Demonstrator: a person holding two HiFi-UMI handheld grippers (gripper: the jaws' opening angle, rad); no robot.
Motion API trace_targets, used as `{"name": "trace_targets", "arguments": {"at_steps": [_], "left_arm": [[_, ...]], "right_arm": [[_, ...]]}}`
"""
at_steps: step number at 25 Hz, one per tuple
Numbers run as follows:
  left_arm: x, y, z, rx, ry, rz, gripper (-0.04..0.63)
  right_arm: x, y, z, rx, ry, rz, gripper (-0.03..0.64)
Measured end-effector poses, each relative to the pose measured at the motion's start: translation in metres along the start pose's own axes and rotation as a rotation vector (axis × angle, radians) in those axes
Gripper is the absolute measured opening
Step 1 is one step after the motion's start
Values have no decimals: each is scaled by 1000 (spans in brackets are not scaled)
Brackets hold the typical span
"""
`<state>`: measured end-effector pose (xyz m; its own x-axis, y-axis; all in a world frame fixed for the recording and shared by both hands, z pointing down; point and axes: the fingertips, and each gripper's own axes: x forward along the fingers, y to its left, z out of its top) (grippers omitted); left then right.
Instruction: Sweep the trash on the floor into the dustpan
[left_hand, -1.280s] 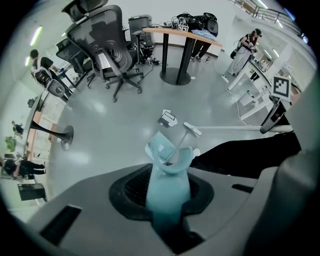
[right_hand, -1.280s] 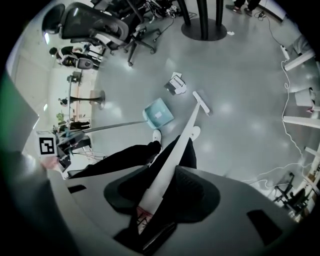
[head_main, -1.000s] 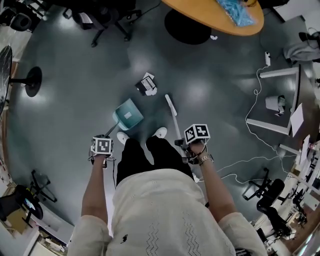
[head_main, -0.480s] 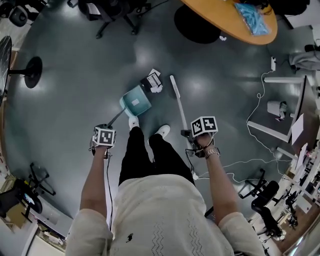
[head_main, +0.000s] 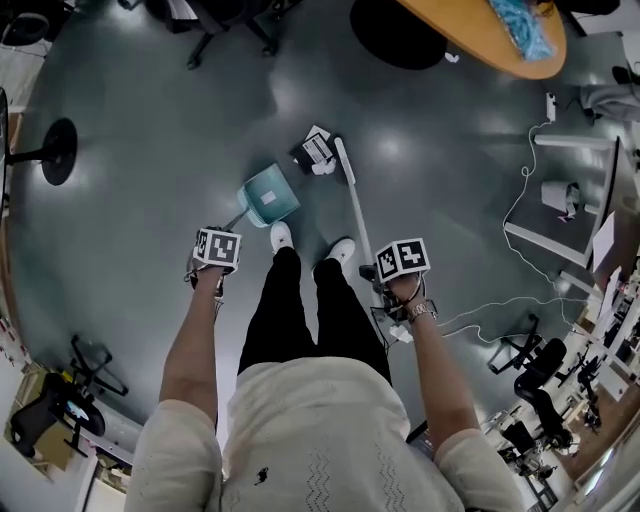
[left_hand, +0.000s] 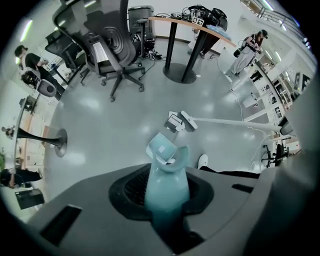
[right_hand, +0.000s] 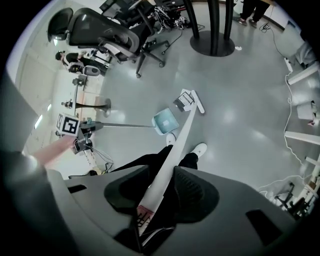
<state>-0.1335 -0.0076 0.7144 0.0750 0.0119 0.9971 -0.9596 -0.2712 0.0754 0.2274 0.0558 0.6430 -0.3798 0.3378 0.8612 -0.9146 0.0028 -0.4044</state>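
Note:
A teal dustpan (head_main: 267, 196) rests on the grey floor on a long handle; my left gripper (head_main: 212, 262) is shut on that handle (left_hand: 166, 187). The pan (left_hand: 160, 151) opens toward the trash. The trash (head_main: 316, 152), a crumpled white and black paper item, lies just beyond the pan. A white broom (head_main: 353, 205) runs from my right gripper (head_main: 392, 281) to its head beside the trash (right_hand: 185, 100). My right gripper is shut on the broom handle (right_hand: 162, 185). The broom head (left_hand: 189, 120) touches the right side of the trash (left_hand: 174, 121).
The person's white shoes (head_main: 282, 237) stand just behind the dustpan. A round wooden table (head_main: 478, 35) with a black base is at the far right. Office chairs (left_hand: 107, 47) stand at the back left, a black floor stand (head_main: 58, 152) at left, white cables (head_main: 520, 200) at right.
The person has stepped forward. The broom head has swung in against the trash, and the dustpan sits closer to it.

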Motion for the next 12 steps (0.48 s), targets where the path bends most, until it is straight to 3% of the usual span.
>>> {"name": "trace_targets", "arguments": {"at_steps": [4,12], "left_arm": [[9,6,13,15,-5,-45,91],[10,7,15,27,-24,-33,91]], "right_arm": [[13,29,-14,-38,36,-7,167],[28,86,-52,-70,99,84,167]]}}
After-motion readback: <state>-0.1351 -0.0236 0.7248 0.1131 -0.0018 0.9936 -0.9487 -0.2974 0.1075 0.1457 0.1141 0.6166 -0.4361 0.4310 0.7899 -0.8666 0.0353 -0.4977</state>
